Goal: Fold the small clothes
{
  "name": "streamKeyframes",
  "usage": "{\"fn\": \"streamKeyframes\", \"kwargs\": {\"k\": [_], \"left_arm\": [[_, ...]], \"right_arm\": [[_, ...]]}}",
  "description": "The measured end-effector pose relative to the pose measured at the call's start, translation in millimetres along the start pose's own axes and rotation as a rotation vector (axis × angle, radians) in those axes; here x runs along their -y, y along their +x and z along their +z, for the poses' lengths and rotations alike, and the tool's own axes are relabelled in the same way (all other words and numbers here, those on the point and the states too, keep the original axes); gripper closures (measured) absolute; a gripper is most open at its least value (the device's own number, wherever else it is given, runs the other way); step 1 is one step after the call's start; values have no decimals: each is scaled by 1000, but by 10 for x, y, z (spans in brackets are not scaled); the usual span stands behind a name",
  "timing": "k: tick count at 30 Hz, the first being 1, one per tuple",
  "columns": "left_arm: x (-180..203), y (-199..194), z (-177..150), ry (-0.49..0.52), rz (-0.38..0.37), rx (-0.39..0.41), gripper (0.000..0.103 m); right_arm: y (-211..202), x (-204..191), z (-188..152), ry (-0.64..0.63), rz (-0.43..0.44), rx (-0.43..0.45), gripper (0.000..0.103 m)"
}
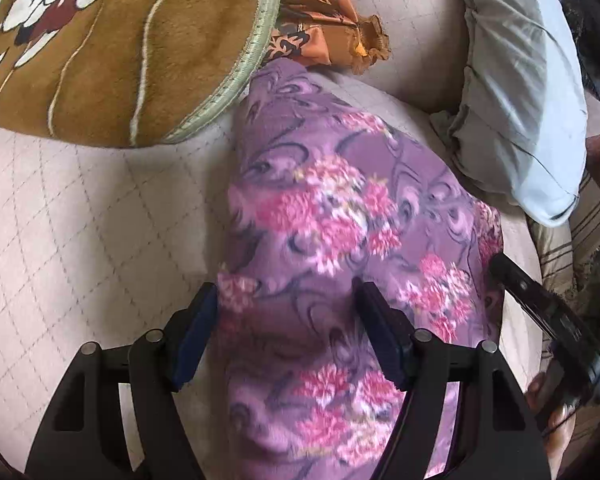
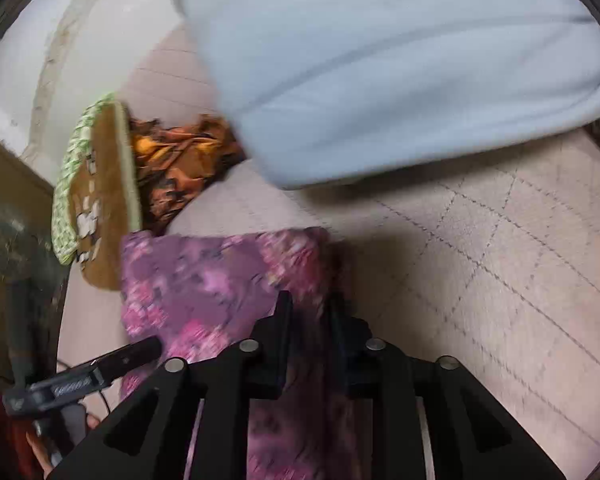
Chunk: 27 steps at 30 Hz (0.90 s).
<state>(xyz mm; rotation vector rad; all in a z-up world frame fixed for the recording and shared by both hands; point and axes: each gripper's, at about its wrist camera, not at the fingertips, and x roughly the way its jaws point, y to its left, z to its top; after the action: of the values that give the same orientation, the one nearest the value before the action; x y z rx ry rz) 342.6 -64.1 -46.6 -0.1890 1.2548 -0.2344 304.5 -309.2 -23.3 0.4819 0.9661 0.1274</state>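
A purple garment with pink flowers [image 1: 332,216] lies on the pale quilted bed cover [image 1: 80,208]. My left gripper [image 1: 286,300] is open over the garment's near left edge, and the cloth runs between its fingers. My right gripper [image 2: 310,308] is nearly closed on the garment's right edge [image 2: 220,280], with cloth between its fingers. The right gripper also shows in the left wrist view [image 1: 500,264] at the garment's right edge. The left gripper shows in the right wrist view [image 2: 152,346] at the left.
A brown patterned blanket [image 1: 112,48] lies at the far left. An orange patterned cloth [image 1: 320,24] lies behind the garment. A pale blue pillow [image 1: 520,92] lies at the right, and fills the top of the right wrist view [image 2: 380,72].
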Motion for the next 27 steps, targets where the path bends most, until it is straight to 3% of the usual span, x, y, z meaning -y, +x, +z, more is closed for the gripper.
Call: {"fn": "streamKeyframes", "kwargs": {"k": [4, 8, 10, 12, 13, 14, 16, 19, 21, 22, 25, 26, 27], "left_arm": [[21, -148, -162, 23, 2, 4, 32], [80, -203, -297, 39, 10, 1, 32], [85, -243, -352, 39, 12, -6, 32], [42, -302, -386, 42, 4, -8, 32], [48, -348, -430, 54, 2, -8, 32], [58, -396, -498, 75, 2, -3, 32], [85, -382, -618, 94, 16, 23, 31], [7, -199, -700, 66, 16, -14, 29], [-127, -245, -706, 6, -44, -27, 30], [-171, -278, -688, -6, -70, -35, 30], [-337, -428, -620, -20, -141, -37, 30], [-402, -471, -595, -32, -170, -34, 30], [-458, -490, -567, -49, -201, -40, 30]], "right_arm": [[-201, -93, -225, -47, 33, -9, 51], [-136, -116, -470, -82, 13, -84, 49], [-123, -123, -530, -90, -13, -80, 48], [-166, -145, -524, -85, -12, -59, 57], [-206, -161, -513, -89, -2, -50, 76], [-259, -175, -507, -98, -3, -36, 86], [-343, -122, -532, -85, -17, 2, 95], [-154, 111, -604, -23, -63, -47, 96], [-183, 146, -625, -24, -44, -33, 96], [-250, 150, -604, -5, -29, -33, 88], [-455, 319, -549, 87, 79, -2, 81], [-490, 405, -532, 128, 115, 7, 65], [-506, 497, -516, 168, 146, 11, 58]]}}
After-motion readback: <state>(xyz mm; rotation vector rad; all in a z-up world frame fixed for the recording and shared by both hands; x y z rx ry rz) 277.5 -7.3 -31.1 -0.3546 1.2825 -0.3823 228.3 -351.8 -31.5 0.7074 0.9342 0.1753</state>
